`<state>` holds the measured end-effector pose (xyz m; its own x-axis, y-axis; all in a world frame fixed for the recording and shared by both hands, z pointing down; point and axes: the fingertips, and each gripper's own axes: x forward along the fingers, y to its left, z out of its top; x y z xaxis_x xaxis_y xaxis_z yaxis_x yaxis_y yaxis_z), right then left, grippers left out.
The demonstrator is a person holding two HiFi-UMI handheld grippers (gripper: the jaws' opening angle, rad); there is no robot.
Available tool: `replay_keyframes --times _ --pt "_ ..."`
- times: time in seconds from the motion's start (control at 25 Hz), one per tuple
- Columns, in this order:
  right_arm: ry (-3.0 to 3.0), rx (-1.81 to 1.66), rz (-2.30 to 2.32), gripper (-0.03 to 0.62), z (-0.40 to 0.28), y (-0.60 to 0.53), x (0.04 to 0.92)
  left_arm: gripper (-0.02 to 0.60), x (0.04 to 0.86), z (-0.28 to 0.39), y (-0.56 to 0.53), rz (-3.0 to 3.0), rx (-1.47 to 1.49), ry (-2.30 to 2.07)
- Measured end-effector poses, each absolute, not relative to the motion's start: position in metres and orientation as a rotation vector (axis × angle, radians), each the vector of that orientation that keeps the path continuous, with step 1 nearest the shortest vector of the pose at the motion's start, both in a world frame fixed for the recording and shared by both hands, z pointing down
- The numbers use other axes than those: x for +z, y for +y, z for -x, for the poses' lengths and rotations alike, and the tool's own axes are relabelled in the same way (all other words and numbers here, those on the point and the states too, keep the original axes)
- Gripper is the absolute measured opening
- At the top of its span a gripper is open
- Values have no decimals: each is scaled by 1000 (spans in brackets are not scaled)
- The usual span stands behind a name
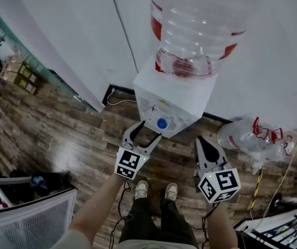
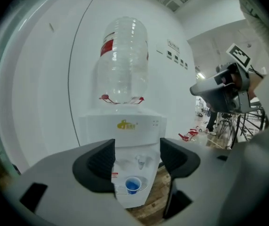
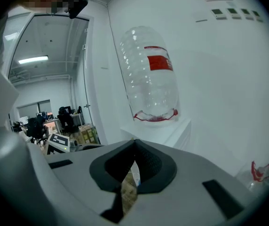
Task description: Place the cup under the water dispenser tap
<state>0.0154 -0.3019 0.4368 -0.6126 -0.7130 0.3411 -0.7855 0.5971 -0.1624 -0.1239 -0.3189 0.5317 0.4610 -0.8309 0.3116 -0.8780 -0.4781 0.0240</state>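
Cup: blue cup (image 1: 162, 123) stands upright on the drip tray of the water dispenser (image 1: 172, 95), below its taps; nothing touches it.
Left gripper: left gripper (image 1: 149, 129) has its jaws spread with nothing between them; it is raised in front of the dispenser, near the cup but apart from it.
Right gripper: right gripper (image 1: 200, 139) has its jaws pressed together and is empty, to the right of the dispenser.
Bottle: large clear bottle (image 1: 195, 25) sits inverted on top of the dispenser.
Floor: a second clear bottle (image 1: 242, 135) lies on the wooden floor (image 1: 60, 134) by the wall.
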Motion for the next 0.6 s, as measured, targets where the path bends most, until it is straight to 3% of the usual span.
replay_keyframes --times 0.24,0.6 --pt "-2615 329 -1222 6 -15 -280 376 212 460 131 -294 -2519 358 -1502" --pt "-2658 201 -1191 6 -24 -235 292 123 364 136 -243 -2532 286 -1553"
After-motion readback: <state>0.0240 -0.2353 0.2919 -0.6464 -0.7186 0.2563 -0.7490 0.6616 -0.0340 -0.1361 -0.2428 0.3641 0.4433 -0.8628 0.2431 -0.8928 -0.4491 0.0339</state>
